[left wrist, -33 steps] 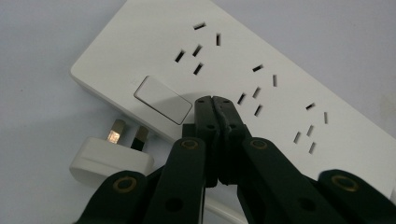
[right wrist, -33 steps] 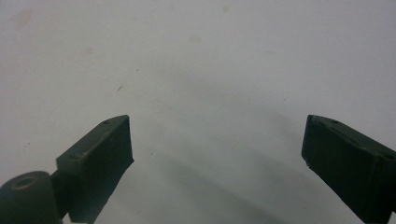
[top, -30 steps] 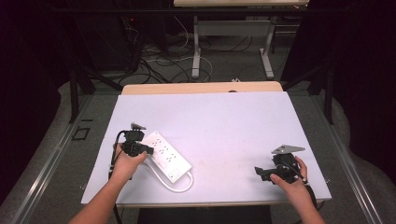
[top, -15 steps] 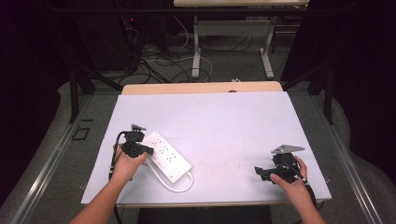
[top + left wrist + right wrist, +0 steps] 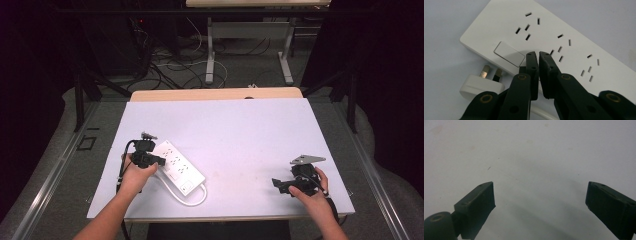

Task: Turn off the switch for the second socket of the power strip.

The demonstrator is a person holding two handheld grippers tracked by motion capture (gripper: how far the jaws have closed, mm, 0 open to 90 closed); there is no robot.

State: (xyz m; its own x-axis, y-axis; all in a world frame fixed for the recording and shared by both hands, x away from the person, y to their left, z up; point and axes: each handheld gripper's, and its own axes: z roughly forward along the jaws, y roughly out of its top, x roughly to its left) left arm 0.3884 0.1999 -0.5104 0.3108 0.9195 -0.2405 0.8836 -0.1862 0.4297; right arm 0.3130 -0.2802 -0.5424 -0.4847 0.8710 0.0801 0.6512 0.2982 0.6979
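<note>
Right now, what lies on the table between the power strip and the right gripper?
Nothing: in the high view the stretch of white table between the power strip and the right gripper is bare.

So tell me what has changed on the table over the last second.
Hardly anything. The left gripper sits over the white power strip with its jaws almost shut and only a thin gap between them; they have just been opening a hair, with nothing between them. The right gripper stays open over the bare table. Both hands, the strip and its plug lie where they were.
</note>
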